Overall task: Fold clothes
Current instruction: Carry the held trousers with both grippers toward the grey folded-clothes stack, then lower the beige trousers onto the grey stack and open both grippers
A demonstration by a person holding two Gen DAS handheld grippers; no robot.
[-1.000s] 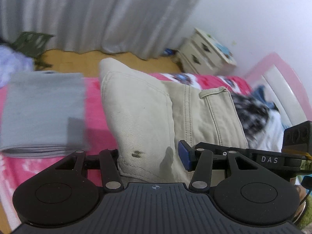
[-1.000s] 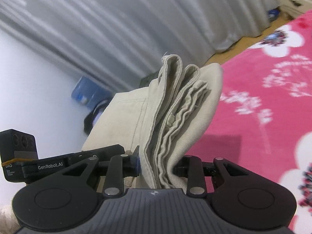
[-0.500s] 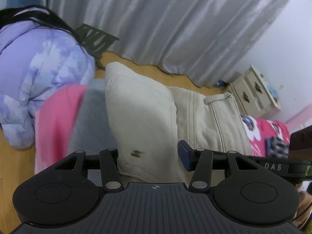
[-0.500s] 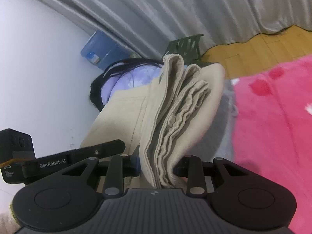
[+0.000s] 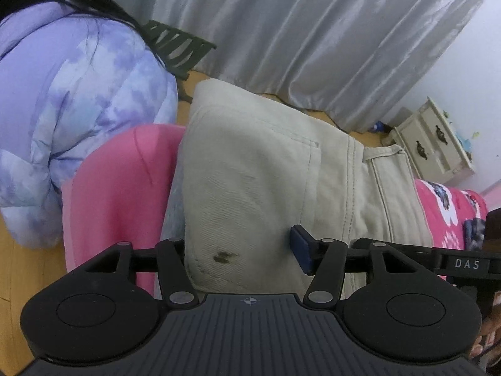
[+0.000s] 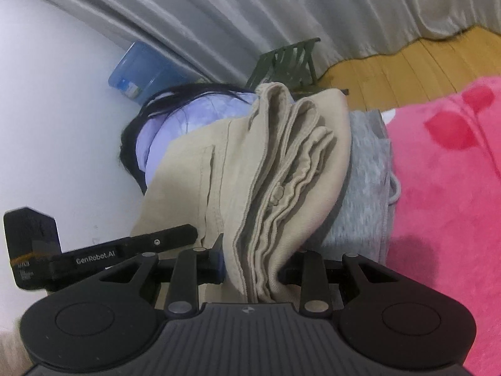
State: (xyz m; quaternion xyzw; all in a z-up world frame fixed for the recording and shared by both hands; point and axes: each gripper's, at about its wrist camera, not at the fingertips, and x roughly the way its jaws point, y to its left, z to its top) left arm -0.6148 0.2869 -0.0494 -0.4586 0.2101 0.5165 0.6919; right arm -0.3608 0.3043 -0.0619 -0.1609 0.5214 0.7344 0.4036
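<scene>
Folded beige trousers [image 5: 266, 172] hang between both grippers, and their stacked edges [image 6: 281, 172] face the right wrist camera. My left gripper [image 5: 239, 250] holds one end; its jaws are opening, and the blue pad [image 5: 302, 250] still touches the cloth. My right gripper [image 6: 253, 263] is shut on the thick folded end. The trousers sit over a folded grey garment [image 6: 363, 188] at the edge of the pink blanket [image 6: 444, 188]. The grey garment [image 5: 173, 206] peeks out beside the trousers in the left wrist view.
A person in a lilac puffer jacket [image 5: 62, 94] crouches on the wooden floor just past the bed's edge. A green stool [image 6: 288, 62] and a blue water jug [image 6: 137, 69] stand by the grey curtain. A cream dresser [image 5: 435, 147] is at the far right.
Both grippers carried the trousers across the bed and downward, over the grey garment at the bed's edge. The person in the lilac jacket came into view.
</scene>
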